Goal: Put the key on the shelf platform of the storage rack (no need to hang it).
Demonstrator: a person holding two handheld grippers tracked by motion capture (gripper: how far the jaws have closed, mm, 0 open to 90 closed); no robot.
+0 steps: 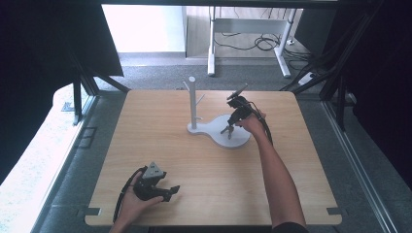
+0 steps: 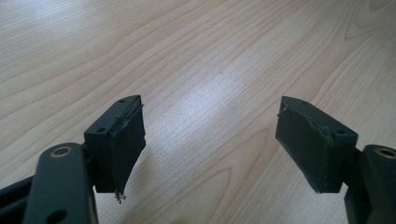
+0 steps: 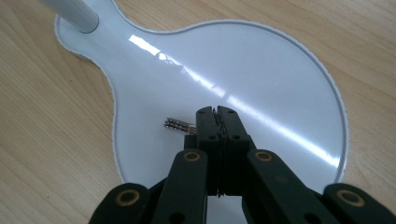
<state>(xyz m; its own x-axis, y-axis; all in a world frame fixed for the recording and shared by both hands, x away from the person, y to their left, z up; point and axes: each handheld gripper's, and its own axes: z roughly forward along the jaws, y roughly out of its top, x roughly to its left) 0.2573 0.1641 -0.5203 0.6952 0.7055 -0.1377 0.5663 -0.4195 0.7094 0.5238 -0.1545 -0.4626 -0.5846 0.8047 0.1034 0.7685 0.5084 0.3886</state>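
Right now my right gripper [image 3: 216,112] has its jaws pressed together over the round end of the white stand base [image 3: 280,70], low in the middle of the right gripper view. A small ridged metal piece [image 3: 179,124] sticks out to the left of the tips; it looks like the toothed end of a key or a little spring, and I cannot tell which, nor for certain whether I am pinching it or it only lies beside the tips. In the high view something small and dark hangs under my right gripper [image 1: 229,130] at centre right of the table [image 1: 209,194].

I judge the piece light, stiff and thin, on a glossy base where it would skid if nudged, so the hold belongs on its flat faces, close to the pads, not out at the ridged end. The white post [image 1: 192,99] stands upper centre with its short pegs.

My left gripper [image 2: 210,135] rests at lower left, jaws wide apart over bare wood, holding nothing.
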